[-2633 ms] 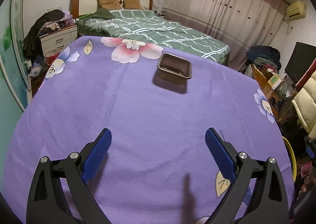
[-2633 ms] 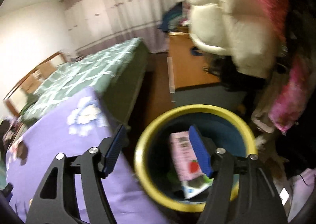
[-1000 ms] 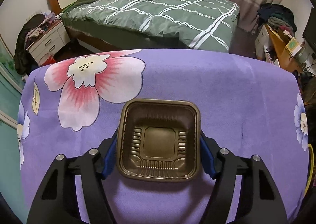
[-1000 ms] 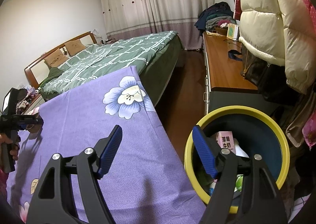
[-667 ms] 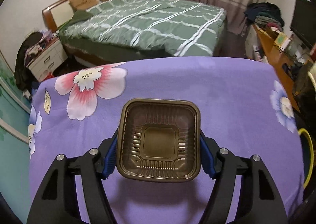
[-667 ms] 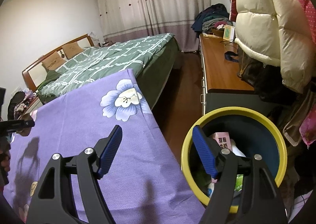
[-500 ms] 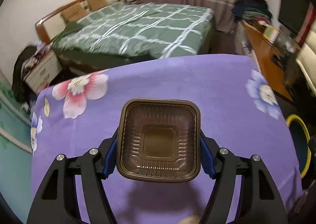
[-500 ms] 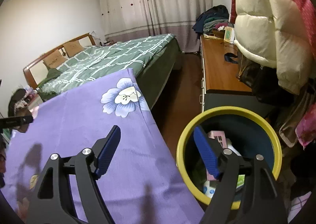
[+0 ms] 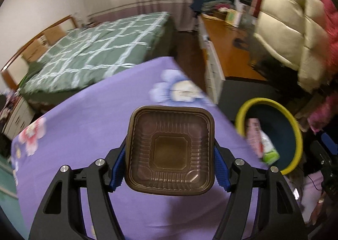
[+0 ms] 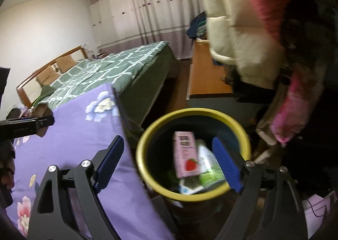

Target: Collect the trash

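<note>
My left hand-held gripper [image 9: 170, 166] has carried the brown tray [image 9: 170, 151] across the purple surface [image 9: 84, 134]; it sits squeezed between both pads. The yellow bin [image 9: 295, 132] is ahead to its right. My right hand-held gripper [image 10: 170, 166] has just been opening and holds nothing. If I let go early, the tray could miss the bin.

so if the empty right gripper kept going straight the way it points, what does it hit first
Probably the yellow-rimmed dark bin: the right gripper, jaws open and just widening with nothing between them, frames its mouth. The pink strawberry carton inside would come next, though depth is hard to judge.
</note>
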A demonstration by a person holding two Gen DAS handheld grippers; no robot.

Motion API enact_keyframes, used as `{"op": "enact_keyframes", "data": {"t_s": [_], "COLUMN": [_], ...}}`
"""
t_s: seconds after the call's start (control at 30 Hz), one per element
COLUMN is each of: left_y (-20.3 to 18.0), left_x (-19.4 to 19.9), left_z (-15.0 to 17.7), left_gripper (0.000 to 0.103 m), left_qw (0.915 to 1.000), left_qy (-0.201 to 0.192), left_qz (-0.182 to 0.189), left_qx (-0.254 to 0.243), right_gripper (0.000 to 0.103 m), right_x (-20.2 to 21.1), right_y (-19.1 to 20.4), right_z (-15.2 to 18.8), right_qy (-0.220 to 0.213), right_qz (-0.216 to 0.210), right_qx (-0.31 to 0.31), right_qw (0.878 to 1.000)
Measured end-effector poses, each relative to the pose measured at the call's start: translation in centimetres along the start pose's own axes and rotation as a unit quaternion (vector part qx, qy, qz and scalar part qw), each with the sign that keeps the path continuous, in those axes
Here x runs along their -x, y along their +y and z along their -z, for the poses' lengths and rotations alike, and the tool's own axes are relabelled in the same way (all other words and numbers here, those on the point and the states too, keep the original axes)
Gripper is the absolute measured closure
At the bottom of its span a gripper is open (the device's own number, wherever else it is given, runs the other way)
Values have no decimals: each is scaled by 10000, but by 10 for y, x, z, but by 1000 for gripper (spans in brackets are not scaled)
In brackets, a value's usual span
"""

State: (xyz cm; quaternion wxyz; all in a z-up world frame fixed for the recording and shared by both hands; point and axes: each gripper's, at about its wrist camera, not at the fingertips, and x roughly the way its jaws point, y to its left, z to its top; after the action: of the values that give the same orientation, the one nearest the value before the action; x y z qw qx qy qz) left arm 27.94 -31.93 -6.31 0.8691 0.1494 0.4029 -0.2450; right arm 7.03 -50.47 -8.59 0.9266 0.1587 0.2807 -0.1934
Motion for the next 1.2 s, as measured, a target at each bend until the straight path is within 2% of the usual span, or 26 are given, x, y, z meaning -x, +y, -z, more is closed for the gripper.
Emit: {"op": "enact_keyframes", "data": {"t_s": [0.2, 0.4, 0.6, 0.73, 0.77, 0.83, 0.93, 1.07, 1.2], "left_y": [-78, -150, -196, -212, -211, -209, -191, -144, -90], "left_x": [-20, -42, -76, -91, -93, -90, -72, -26, 39], "left_z": [-11, -15, -16, -11, -9, -6, -4, 2, 26], "left_gripper": [35, 34, 34, 32, 25, 19, 16, 9, 5], "left_qw": [9977, 9932, 9876, 9859, 9857, 9868, 9896, 9942, 9982], "left_qy": [191, 425, 825, 979, 995, 962, 816, 442, -126], "left_qz": [538, 788, 1006, 1045, 1050, 990, 950, 941, 593], "left_qx": [-355, -743, -875, -862, -865, -852, -708, -278, 32], "right_gripper": [21, 21, 21, 21, 21, 21, 21, 21, 19], "right_x": [16, 18, 27, 30, 30, 30, 32, 37, 41], "right_y": [-48, -81, -102, -108, -107, -105, -99, -85, -70], "right_z": [6, 11, 15, 14, 14, 13, 12, 13, 15], "right_qy": [-13, 54, -3, -12, -10, -12, -37, -47, -2], "right_qz": [450, 613, 686, 725, 729, 707, 658, 539, 348], "right_qx": [-178, -359, -485, -582, -582, -573, -507, -384, -261], "right_qw": [9988, 9975, 9965, 9957, 9956, 9959, 9965, 9978, 9991]}}
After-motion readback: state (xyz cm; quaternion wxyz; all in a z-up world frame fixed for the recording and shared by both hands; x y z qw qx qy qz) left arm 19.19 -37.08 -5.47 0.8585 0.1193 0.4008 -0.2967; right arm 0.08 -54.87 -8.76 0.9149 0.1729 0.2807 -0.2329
